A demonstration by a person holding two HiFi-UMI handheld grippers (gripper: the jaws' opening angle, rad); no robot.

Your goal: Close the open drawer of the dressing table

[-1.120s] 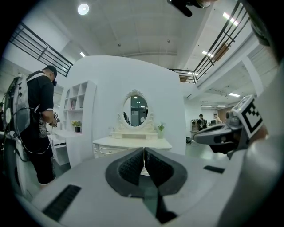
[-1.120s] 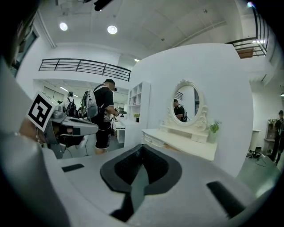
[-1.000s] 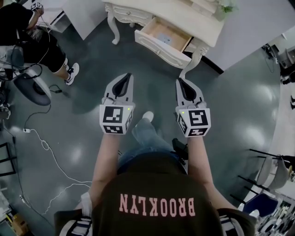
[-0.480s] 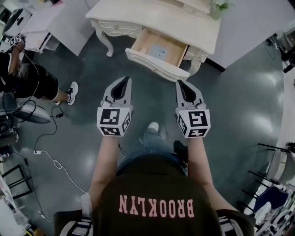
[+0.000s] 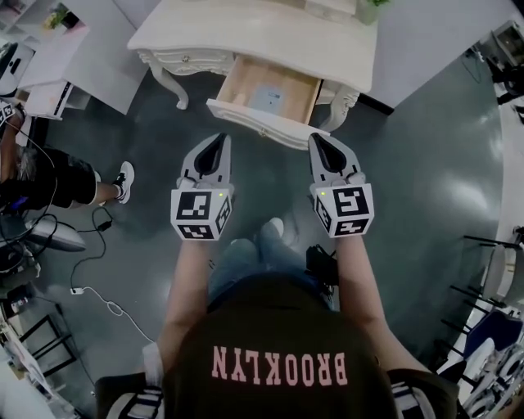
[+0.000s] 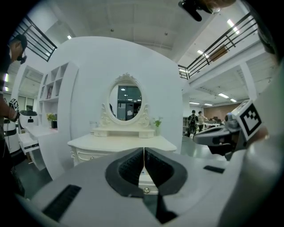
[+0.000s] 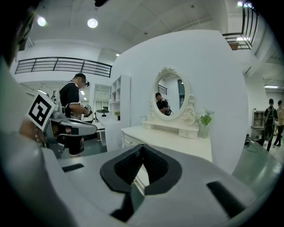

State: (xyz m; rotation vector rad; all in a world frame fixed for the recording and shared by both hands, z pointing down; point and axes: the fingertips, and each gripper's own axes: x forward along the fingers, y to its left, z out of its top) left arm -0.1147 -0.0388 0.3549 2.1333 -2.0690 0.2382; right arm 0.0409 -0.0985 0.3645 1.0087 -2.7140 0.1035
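Observation:
The cream dressing table [image 5: 327, 49] stands at the top of the head view, its wooden drawer [image 5: 270, 94] pulled out toward me. The drawer's cream front [image 5: 258, 124] lies just beyond both gripper tips. My left gripper [image 5: 219, 141] is shut and holds nothing, a short way before the front's left part. My right gripper [image 5: 318, 139] is shut and empty too, close to the front's right end. In the left gripper view the table [image 6: 124, 144] and its oval mirror [image 6: 126, 99] face me beyond the closed jaws [image 6: 143, 150]. The right gripper view shows the table [image 7: 177, 142] past its closed tips [image 7: 142, 148].
A seated person [image 5: 49, 176] is at the left, with cables [image 5: 98, 286] trailing over the dark floor. A white shelf unit [image 5: 74, 57] stands left of the table. A small plant [image 5: 368, 8] sits on the tabletop. Black stands [image 5: 491, 262] crowd the right edge.
Both grippers have travelled forward side by side, and the open drawer now sits much nearer their tips. Both stayed shut.

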